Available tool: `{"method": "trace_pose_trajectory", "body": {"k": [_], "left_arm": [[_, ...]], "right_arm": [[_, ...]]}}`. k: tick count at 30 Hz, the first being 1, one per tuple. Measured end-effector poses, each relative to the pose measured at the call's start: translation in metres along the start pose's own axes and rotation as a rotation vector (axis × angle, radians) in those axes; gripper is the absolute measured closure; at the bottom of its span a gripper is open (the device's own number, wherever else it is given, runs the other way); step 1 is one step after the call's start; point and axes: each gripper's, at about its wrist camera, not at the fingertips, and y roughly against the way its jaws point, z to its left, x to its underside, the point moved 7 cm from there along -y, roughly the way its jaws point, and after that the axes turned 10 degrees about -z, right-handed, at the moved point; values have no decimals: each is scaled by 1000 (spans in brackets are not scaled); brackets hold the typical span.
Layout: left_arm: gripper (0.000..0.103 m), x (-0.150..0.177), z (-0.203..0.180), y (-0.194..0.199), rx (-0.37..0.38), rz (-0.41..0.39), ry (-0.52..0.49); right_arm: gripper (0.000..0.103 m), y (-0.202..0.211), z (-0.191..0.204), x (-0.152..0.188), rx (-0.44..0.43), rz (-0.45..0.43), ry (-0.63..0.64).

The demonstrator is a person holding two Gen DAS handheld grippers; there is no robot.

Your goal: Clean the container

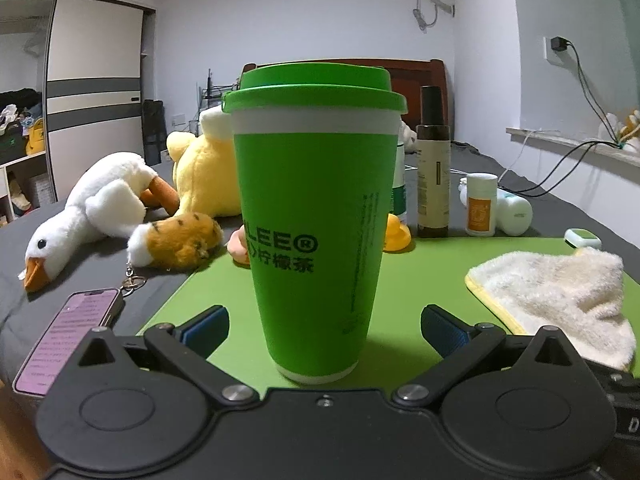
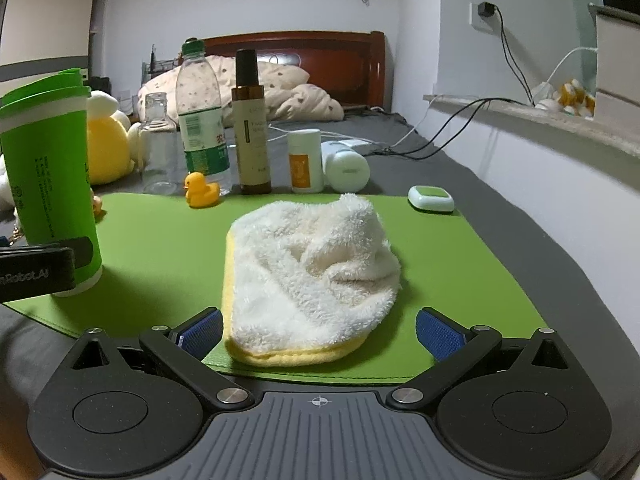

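Note:
A tall green cup [image 1: 316, 216] with a green lid stands upright on the green mat [image 1: 420, 280]. My left gripper [image 1: 325, 330] is open, its blue pads on either side of the cup's lower body without touching it. The same cup [image 2: 48, 176] shows at the left of the right wrist view, with the left gripper's black body in front of its base. A fluffy white cloth with a yellow edge [image 2: 308, 276] lies crumpled on the mat [image 2: 160, 248]. My right gripper [image 2: 319, 332] is open, its fingers flanking the cloth's near edge.
Behind the mat stand a clear glass bottle [image 2: 159, 148], a plastic water bottle [image 2: 202, 120], a brown bottle [image 2: 252, 128], a small white and orange tube [image 2: 306, 162] and a rubber duck [image 2: 200, 190]. Plush toys [image 1: 108, 200] and a phone [image 1: 68, 340] lie to the left.

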Motion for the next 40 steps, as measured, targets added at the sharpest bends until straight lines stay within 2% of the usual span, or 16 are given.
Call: {"method": "trace_pose_trajectory", "body": {"k": [4,18,40], "left_arm": [[0,-4,-2,-2,8,-12,15],[0,2,4,-6,-7,22,40],[0,5,1,-5,5,38,13]], "right_arm": [[0,-1,0,-1,-10,6,-11],[0,-2,4,1,-17,12,-4],[0,-5,8,3,-26,19,14]]}}
